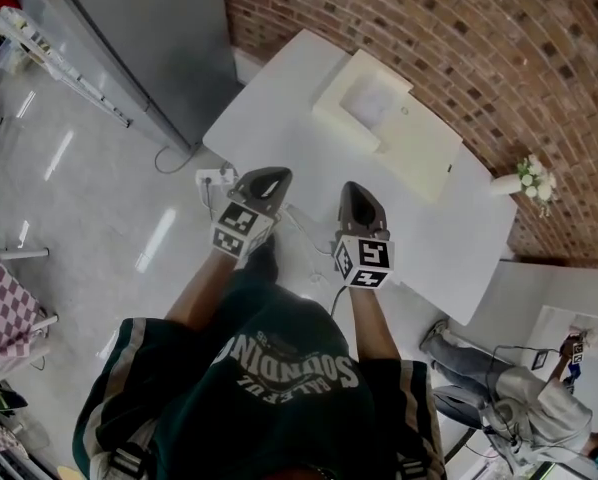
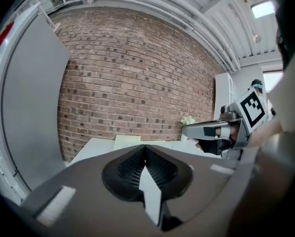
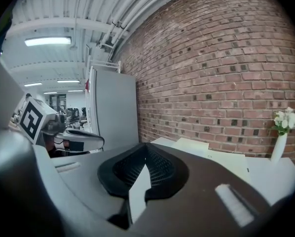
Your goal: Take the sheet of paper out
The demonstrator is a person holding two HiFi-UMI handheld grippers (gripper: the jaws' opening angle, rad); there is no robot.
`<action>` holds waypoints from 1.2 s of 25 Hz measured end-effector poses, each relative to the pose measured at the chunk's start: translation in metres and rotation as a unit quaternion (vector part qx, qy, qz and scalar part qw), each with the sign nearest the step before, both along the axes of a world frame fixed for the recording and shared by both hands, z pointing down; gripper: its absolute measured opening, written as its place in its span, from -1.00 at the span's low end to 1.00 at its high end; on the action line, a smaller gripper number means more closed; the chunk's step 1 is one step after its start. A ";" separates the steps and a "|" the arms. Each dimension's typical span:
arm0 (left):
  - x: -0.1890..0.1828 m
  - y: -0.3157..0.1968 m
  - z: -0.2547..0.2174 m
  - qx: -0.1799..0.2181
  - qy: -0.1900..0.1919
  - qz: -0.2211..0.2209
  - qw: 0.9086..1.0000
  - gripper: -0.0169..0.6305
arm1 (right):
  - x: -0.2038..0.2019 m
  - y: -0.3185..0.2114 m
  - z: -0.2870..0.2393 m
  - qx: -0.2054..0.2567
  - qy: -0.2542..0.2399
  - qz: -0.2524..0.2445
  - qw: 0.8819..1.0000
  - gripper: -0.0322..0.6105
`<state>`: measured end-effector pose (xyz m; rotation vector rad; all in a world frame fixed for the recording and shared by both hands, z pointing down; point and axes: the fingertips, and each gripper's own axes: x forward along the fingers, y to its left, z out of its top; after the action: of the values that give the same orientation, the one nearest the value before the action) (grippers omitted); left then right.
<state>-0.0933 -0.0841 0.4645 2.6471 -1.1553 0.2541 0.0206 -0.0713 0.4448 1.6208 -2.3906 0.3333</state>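
Note:
A cream, printer-like machine (image 1: 411, 133) lies on the white table (image 1: 279, 88) by the brick wall. Its top has a paler square recess (image 1: 371, 98); I cannot tell a sheet of paper apart there. My left gripper (image 1: 269, 175) and right gripper (image 1: 355, 190) are side by side at the table's near edge, short of the machine, pointing toward it. In the left gripper view the jaws (image 2: 145, 147) meet with nothing between them, and the right gripper (image 2: 206, 131) shows beside them. In the right gripper view the jaws (image 3: 146, 144) are shut and empty too.
A white vase of flowers (image 1: 527, 180) stands at the table's right end. A tall grey cabinet (image 1: 149, 38) stands to the left. A power strip (image 1: 214, 178) with cables lies on the floor below my left gripper. A person (image 1: 519, 388) sits at the lower right.

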 end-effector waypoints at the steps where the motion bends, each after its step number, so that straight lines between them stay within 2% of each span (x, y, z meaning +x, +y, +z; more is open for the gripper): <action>1: -0.002 -0.008 0.000 -0.001 0.001 0.005 1.000 -0.91 | -0.002 -0.007 0.001 -0.002 0.000 0.004 1.000 -0.90; 11: -0.009 -0.057 0.005 -0.004 0.003 0.041 0.999 -0.91 | -0.006 -0.037 0.004 -0.008 0.015 0.043 0.999 -0.90; 19: 0.014 -0.070 0.009 -0.002 0.007 0.071 0.997 -0.91 | 0.013 -0.044 0.009 -0.009 0.013 0.070 0.997 -0.90; 30: 0.050 -0.106 0.007 0.005 -0.002 0.103 0.995 -0.91 | 0.047 -0.078 0.009 -0.001 -0.020 0.110 0.994 -0.90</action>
<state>-0.0435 -0.1899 0.4716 2.7768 -0.8874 0.2893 0.0673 -0.1490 0.4537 1.8986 -2.2410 0.4096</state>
